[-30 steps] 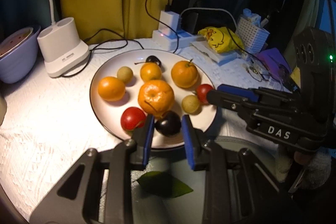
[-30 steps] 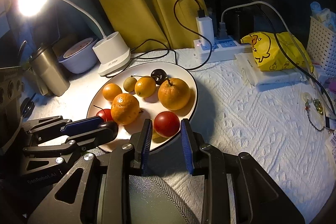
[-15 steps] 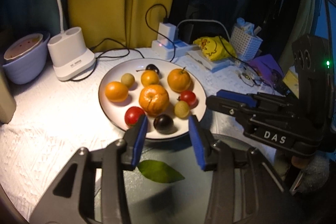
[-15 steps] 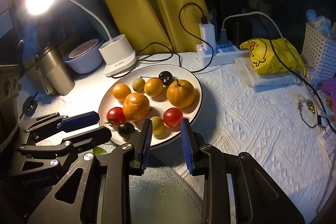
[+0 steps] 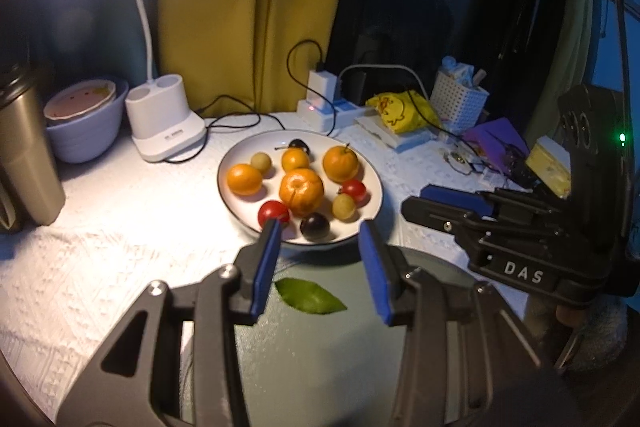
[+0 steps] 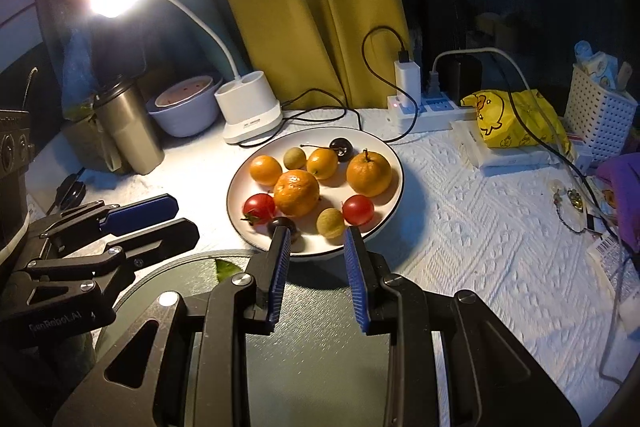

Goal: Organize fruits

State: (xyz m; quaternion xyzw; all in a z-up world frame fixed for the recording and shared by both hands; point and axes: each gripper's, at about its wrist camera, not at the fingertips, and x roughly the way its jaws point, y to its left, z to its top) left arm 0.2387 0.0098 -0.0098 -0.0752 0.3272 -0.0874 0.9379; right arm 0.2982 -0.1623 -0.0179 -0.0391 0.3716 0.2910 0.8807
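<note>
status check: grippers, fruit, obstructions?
Left gripper just opened, empty; right gripper shut, empty. All fruit on the white plate. Green leaf alone on the grey dish; nothing blocking.

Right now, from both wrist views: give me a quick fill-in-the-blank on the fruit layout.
1. All the fruit sits on the white ____.
2. The two red tomatoes flank the large central ____.
3. The green leaf lies on the dark ____ plate.
4. Nothing is held between the left gripper ____.

Missing: plate; orange; green; jaws
</note>
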